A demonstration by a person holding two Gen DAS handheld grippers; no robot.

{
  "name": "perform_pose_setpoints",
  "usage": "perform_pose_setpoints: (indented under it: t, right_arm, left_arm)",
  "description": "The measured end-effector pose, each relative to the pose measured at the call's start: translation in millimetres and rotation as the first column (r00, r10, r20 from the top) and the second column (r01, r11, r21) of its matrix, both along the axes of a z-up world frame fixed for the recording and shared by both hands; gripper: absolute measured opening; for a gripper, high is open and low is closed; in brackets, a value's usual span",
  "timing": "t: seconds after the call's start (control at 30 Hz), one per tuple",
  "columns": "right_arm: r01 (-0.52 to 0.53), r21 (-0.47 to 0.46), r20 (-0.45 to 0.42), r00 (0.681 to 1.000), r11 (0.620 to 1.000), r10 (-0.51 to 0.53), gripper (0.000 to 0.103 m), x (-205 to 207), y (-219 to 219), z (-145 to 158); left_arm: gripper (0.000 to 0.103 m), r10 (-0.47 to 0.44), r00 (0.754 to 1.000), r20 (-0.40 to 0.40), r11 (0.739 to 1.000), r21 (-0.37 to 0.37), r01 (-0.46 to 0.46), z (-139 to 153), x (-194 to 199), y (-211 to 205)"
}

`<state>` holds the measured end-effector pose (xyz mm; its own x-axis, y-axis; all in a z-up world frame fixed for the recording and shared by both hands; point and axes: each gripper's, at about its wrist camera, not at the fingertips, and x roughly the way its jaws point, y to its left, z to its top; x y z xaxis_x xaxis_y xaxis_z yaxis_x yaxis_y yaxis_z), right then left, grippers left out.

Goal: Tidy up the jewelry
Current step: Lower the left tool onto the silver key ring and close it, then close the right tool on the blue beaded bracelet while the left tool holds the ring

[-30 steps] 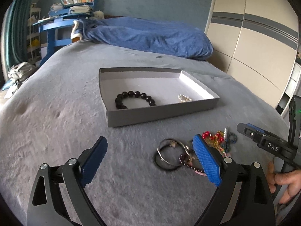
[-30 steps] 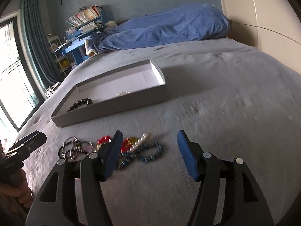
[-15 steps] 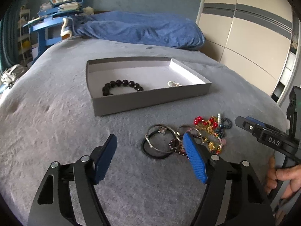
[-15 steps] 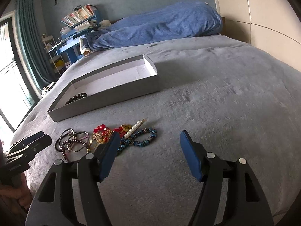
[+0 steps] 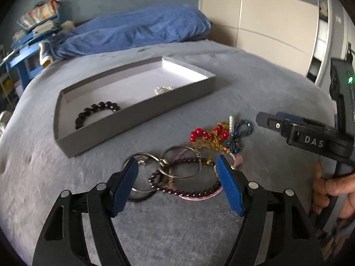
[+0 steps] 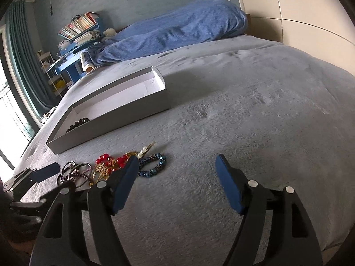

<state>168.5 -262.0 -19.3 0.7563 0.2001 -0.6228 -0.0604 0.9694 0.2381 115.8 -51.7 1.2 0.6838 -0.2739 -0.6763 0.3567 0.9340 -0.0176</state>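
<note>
A pile of jewelry lies on the grey bed cover: metal rings (image 5: 182, 161), a dark bead strand (image 5: 190, 192), red beads (image 5: 206, 133) and a blue bead bracelet (image 5: 241, 128). My left gripper (image 5: 176, 166) is open low over the rings and dark strand, which show between its fingers untouched. Behind the pile, a shallow grey box (image 5: 137, 115) holds a black bead bracelet (image 5: 97, 110) and a small pearly piece (image 5: 163, 89). My right gripper (image 6: 177, 161) is opening to the right of the pile. The blue bead bracelet (image 6: 153, 164) lies just past its left finger, unpressed.
A rumpled blue blanket (image 5: 137, 31) lies at the head of the bed. A blue desk with books (image 6: 75, 33) stands at the far left, and cream wardrobe doors (image 5: 266, 22) line the right side. A person's hand (image 5: 332, 188) holds the right gripper's handle.
My left gripper has slid right and nearer the pile, rolled a little, and its jaws have narrowed around the rings. The right gripper's jaws have widened slightly while it stayed in place.
</note>
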Motion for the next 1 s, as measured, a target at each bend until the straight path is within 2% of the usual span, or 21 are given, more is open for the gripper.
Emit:
perform_pose_setpoints:
  t: [0.1,0.23,0.27,0.37,0.57,0.7,0.83,1.0]
  right_arm:
    - [-0.004,0.003,-0.001,1.000,1.000,0.004,0.071,1,0,0]
    - [-0.015,-0.005,0.001,1.000,1.000,0.015,0.071,1,3,0]
    - [-0.020,-0.009,0.002,1.000,1.000,0.020,0.071,1,4,0]
    - [-0.029,-0.021,0.003,1.000,0.999,0.029,0.071,1,6,0]
    - [-0.043,-0.015,-0.005,0.999,0.999,0.043,0.071,5,8,-2]
    - [-0.074,-0.010,-0.014,0.997,0.997,0.074,0.070,11,14,-4]
    - [-0.108,0.001,-0.031,0.994,0.994,0.108,0.063,19,19,-5]
    - [-0.099,0.036,-0.051,0.994,0.994,0.101,0.062,23,15,-7]
  left_arm:
    - [0.071,-0.005,0.999,-0.035,1.000,0.022,0.006,-4,7,-4]
    - [0.050,-0.008,0.997,-0.082,1.000,0.030,0.010,-10,15,-6]
    - [0.048,-0.005,0.996,-0.091,1.000,0.028,0.007,-11,17,-5]
    - [0.047,-0.008,0.996,-0.086,1.000,0.006,0.009,-11,16,-2]
    - [0.047,0.024,0.999,-0.026,0.998,-0.056,-0.026,-3,5,13]
    - [0.047,0.074,0.997,0.007,0.993,-0.091,-0.073,4,2,30]
    - [0.047,0.133,0.991,0.022,0.986,-0.102,-0.130,9,1,54]
    - [0.047,0.237,0.971,0.009,0.963,-0.137,-0.234,10,5,90]
